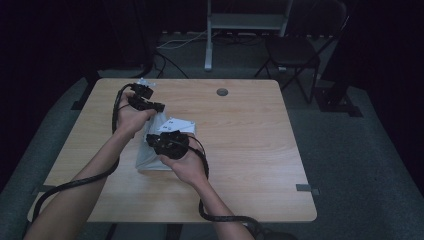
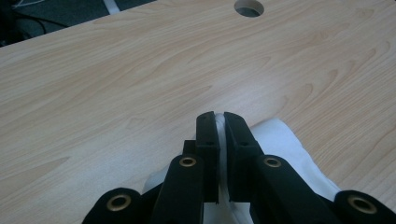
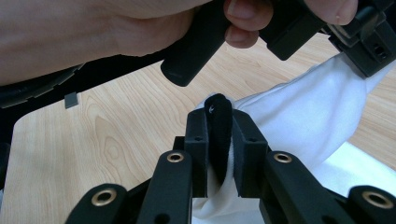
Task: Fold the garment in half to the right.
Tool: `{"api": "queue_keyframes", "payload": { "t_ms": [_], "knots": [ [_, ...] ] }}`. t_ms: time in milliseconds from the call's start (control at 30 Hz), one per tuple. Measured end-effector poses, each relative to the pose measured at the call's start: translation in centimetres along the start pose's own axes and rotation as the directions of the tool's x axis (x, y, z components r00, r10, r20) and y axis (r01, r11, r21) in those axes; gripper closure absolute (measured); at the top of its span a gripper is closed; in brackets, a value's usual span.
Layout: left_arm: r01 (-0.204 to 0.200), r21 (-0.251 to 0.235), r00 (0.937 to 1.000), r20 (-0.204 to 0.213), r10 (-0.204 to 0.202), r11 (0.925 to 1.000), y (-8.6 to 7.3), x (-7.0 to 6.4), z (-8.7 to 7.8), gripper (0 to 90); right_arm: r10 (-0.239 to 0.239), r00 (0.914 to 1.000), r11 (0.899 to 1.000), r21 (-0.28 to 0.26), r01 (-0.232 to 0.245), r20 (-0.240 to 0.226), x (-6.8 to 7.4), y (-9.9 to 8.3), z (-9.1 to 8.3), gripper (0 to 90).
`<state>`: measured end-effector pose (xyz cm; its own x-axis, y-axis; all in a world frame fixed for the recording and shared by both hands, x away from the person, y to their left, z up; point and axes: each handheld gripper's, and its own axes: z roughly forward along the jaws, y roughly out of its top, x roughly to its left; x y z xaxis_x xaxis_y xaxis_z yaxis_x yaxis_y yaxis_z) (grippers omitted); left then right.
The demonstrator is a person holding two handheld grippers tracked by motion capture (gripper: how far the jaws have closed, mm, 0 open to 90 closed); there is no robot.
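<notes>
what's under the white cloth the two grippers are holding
The white cloth has bare wooden table around it; whatever lies beneath its middle is covered. Both the left gripper and right gripper pinch it.

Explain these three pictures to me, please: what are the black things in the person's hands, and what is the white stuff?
A person sits at a wooden table holding a hand-held gripping tool in each hand. The high view looks down from above: the left tool is farther up the table, the right tool nearer the person. The other two pictures come from small cameras riding on each tool, looking along its two black jaws. The white stuff is a cloth lying on the table. In the left gripper view, the left tool has its jaws closed on a thin fold of the cloth. In the right gripper view, the right tool pinches another part of the cloth, which stretches up toward the other hand.
</notes>
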<state>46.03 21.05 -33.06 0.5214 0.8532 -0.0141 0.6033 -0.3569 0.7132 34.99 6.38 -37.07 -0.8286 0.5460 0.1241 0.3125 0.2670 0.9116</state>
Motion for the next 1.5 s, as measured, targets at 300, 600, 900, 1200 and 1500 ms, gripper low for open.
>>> {"api": "queue_keyframes", "payload": {
  "t_ms": [300,600,900,1200,1500],
  "knots": [
    [-0.008,0.007,1.0000,0.005,0.008,0.9999,0.0,-0.4,0.3,85.5,0.001,1.0000,1.000,-0.001,-0.001,0.002,0.0,-0.3,-0.1,78.9],
    [-0.014,0.009,0.9999,0.010,0.014,0.9999,0.0,-0.8,0.6,85.5,0.004,1.0000,1.000,0.003,-0.004,0.005,-0.1,-0.6,-0.3,78.9],
    [-0.025,0.010,0.9996,0.015,0.025,0.9996,0.0,-1.1,0.8,85.4,0.012,0.9999,1.000,0.000,-0.012,0.010,-0.3,-1.0,-0.5,78.6],
    [-0.029,0.018,0.9993,0.023,0.028,0.9994,-0.1,-1.5,1.2,85.5,0.016,0.9998,1.000,0.006,-0.016,0.010,-0.4,-1.4,-0.5,78.6],
    [-0.030,0.017,0.9992,0.028,0.030,0.9994,-0.1,-1.8,1.4,85.4,0.018,0.9998,1.000,0.010,-0.018,0.013,-0.5,-1.5,-0.7,78.6]
  ]
}}
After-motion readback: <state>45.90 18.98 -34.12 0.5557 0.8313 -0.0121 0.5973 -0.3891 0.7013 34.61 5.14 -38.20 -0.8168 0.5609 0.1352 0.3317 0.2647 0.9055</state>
